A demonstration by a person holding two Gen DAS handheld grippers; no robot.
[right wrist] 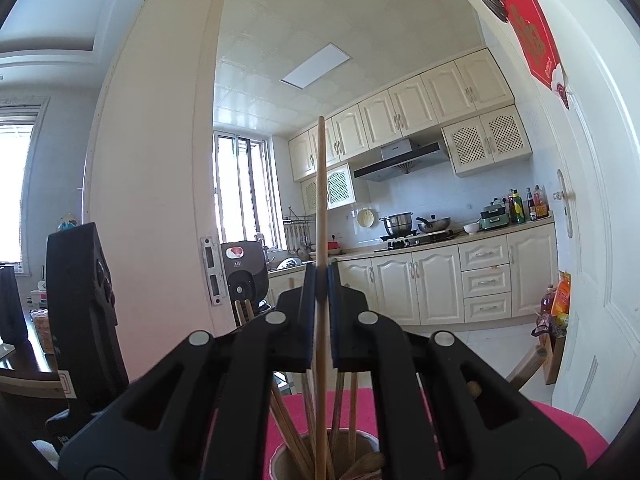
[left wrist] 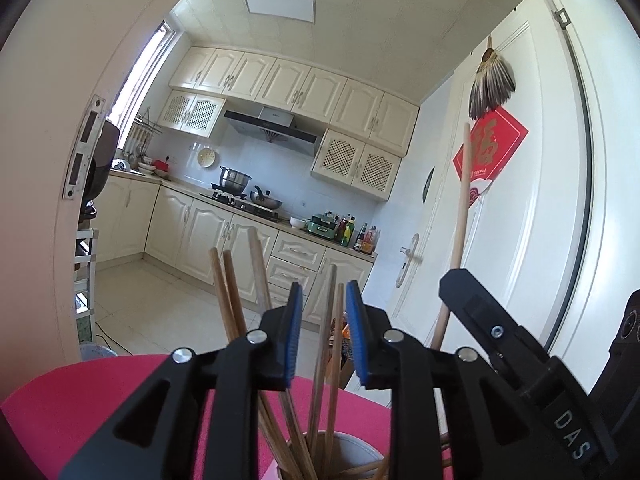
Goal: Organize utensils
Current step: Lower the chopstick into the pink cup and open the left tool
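Right gripper (right wrist: 321,280) jaws pinching stick (right wrist: 320,200) above cup (right wrist: 280,456), lower centre; left gripper (left wrist: 322,300) jaws spread; lowering comes next.

the left claw (left wrist: 323,300) is matt black plastic with ribbed blue rubbery pads (left wrist: 357,332) and shiny metal pins. the chopsticks (left wrist: 228,292) and the long stick (right wrist: 321,208) look like plain, unvarnished wood, standing in a smooth, pale cup (right wrist: 360,438). the surface (left wrist: 80,396) wears matt pink cloth.
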